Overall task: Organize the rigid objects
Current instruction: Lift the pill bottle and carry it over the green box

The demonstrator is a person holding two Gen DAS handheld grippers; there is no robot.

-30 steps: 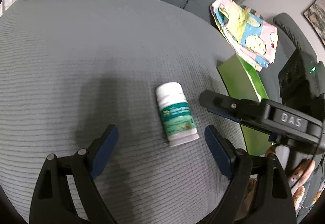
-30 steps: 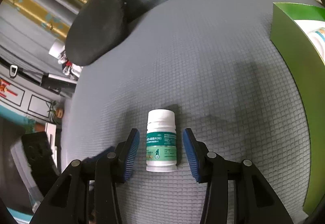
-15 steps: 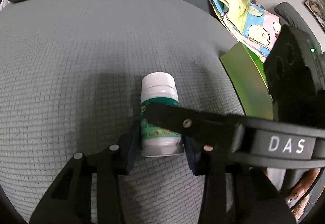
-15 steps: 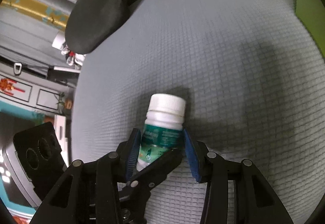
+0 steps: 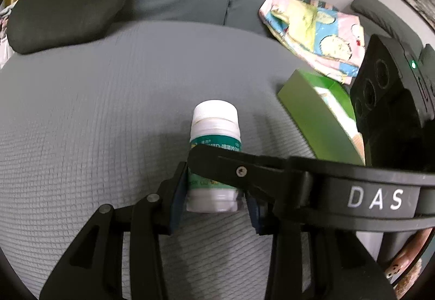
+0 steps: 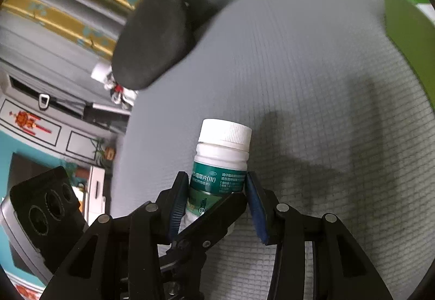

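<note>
Left tongs (image 5: 214, 198) clamped on white pill bottle (image 5: 214, 136), cap pointing away. Right tongs (image 5: 217, 164) cross over it. Green box (image 5: 315, 120) to the right.

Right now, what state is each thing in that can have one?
Pill bottle: capped, clamped by both grippers.
Left gripper: shut on the bottle's lower body.
Right gripper: shut on the bottle's label.
Green box: open on top, lying on the grey cushion.

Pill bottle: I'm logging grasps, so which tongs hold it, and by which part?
Both left tongs and right tongs clamp the pill bottle at its labelled lower body; the cap is free.
</note>
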